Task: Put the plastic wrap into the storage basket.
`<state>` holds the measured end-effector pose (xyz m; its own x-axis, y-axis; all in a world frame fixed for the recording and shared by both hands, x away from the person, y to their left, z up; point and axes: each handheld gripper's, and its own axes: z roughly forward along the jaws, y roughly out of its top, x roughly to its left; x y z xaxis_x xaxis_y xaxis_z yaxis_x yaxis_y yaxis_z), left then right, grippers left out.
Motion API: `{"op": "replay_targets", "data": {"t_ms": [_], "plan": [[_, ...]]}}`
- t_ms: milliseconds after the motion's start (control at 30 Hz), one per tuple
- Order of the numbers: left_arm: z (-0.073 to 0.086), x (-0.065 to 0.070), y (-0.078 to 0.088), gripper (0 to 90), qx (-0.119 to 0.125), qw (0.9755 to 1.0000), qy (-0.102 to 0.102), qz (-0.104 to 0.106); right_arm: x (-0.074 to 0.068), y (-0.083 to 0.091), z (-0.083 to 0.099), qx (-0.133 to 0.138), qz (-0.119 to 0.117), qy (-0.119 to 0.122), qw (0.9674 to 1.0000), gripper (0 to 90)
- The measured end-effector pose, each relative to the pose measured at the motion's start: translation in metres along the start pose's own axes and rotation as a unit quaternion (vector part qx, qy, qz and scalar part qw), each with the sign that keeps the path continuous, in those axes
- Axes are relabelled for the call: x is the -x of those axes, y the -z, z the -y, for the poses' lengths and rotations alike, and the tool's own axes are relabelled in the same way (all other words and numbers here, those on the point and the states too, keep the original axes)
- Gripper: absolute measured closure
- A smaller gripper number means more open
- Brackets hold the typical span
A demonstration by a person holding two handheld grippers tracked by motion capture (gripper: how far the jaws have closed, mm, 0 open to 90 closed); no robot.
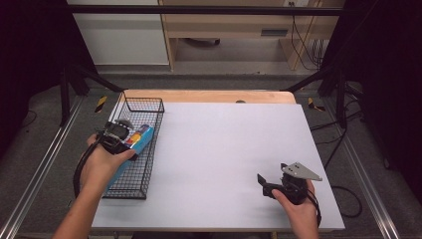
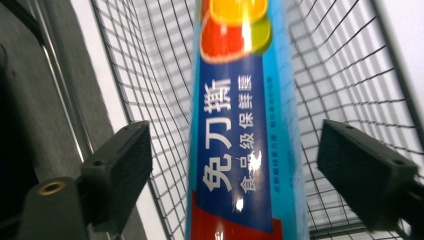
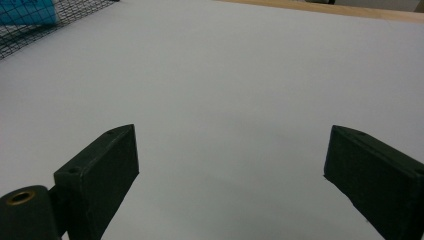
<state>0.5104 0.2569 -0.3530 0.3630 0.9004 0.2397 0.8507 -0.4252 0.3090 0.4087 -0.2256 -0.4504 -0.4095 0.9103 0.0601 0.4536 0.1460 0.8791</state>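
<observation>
1. The right gripper (image 1: 262,185) rests near the worktop's (image 1: 224,149) near right corner, jaws spread wide over bare white surface with nothing between them; it seems parked there to stay out of the way.
2. The left gripper (image 1: 130,138) sits over the wire basket (image 1: 144,107) at the worktop's left edge. Its jaws stand apart on either side of the blue box (image 2: 245,125), pads clear of it, so the box appears released.
3. The blue box lies lengthwise inside the basket, running toward the basket's far end, probably because the long narrow basket only takes it that way.
</observation>
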Motion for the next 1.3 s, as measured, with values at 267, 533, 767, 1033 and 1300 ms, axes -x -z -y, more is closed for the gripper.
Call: {"op": "replay_targets", "data": {"t_ms": [267, 533, 767, 1033, 1300], "plan": [[0.006, 0.006, 0.012, 6.2, 0.089, 0.9953, 0.012, 0.037, 0.002, 0.001, -0.001, 0.002, 0.003, 0.002, 1.0, 7.2], [0.014, 0.02, 0.018, 5.9, 0.16, 0.9858, 0.008, 0.051, 0.003, 0.002, -0.001, 0.005, 0.005, 0.003, 1.0, 7.0], [0.016, 0.029, 0.032, 6.0, 0.218, 0.9745, 0.002, 0.052, 0.002, 0.002, -0.001, 0.005, 0.004, 0.004, 1.0, 6.9], [0.017, 0.051, 0.049, 5.6, 0.288, 0.9539, -0.023, 0.081, 0.003, 0.003, -0.002, 0.009, 0.006, 0.004, 0.9999, 6.3], [0.014, 0.071, 0.06, 4.9, 0.315, 0.9414, -0.056, 0.108, 0.003, 0.003, -0.002, 0.009, 0.006, 0.003, 0.9999, 4.6]]}}
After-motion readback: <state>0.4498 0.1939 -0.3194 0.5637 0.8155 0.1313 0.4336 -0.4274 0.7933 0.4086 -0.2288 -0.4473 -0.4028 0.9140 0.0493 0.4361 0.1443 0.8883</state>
